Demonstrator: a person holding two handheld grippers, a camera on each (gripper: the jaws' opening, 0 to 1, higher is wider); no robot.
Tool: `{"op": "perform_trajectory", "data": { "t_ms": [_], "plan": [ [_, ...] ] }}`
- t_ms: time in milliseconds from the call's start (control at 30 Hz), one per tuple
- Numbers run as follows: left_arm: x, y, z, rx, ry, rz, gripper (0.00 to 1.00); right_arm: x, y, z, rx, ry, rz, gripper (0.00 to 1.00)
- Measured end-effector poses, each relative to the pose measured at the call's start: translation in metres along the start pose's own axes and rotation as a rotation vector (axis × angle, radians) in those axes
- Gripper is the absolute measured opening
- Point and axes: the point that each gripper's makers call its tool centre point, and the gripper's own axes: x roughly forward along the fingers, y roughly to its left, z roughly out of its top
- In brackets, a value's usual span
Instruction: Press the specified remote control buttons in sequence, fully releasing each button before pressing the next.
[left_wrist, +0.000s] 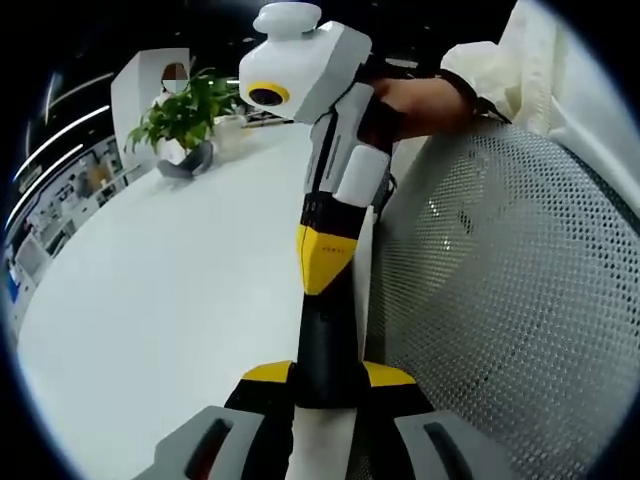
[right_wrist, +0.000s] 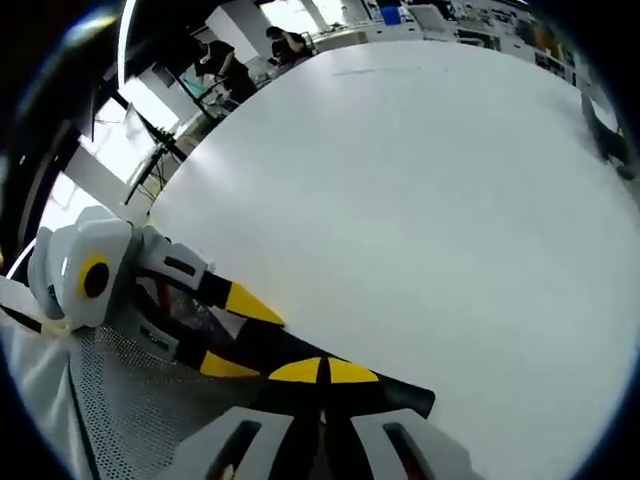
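The left tool (left_wrist: 328, 376) is closed on the near end of the black remote control (left_wrist: 326, 340), whose long axis runs away along the counter (left_wrist: 150, 300) edge. The right tool (left_wrist: 323, 262), jaws together and empty, points tip-first at its far half, so I judge it does the pressing.

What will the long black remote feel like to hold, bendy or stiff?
Probably stiff: the black remote runs straight between the left tool and the right tool, with no sag. It is likely light too, being slim and gripped only near its ends. Its smooth dark sides might slip if a grip loosens.
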Motion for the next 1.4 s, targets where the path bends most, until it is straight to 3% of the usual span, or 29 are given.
{"op": "perform_trajectory", "data": {
  "t_ms": [200,433,567,700,833,967,1400],
  "plan": [
    [0.000,0.000,0.000,-0.001,0.000,-0.001,0.25,0.001,-0.001,0.000,-0.020,0.004,-0.031,0.00],
    [0.000,-0.001,0.000,-0.009,0.005,0.001,0.25,0.000,0.000,0.001,-0.013,0.011,-0.019,0.00],
    [0.000,-0.001,0.000,-0.007,0.012,0.002,0.25,-0.003,0.001,0.001,-0.078,0.033,-0.058,0.00],
    [0.000,0.000,0.000,-0.018,0.016,0.003,0.25,-0.009,0.002,0.002,-0.045,0.032,-0.046,0.00],
    [0.000,0.002,0.001,-0.081,0.013,0.004,0.25,-0.012,-0.002,0.003,0.008,0.018,-0.050,0.00],
    [-0.001,0.003,0.001,-0.081,0.014,0.008,0.25,-0.011,-0.004,-0.002,0.042,0.047,-0.058,0.00],
    [-0.002,0.003,-0.001,-0.054,0.011,0.024,0.25,-0.006,0.004,-0.007,0.008,0.079,-0.029,0.00]
  ]
}}
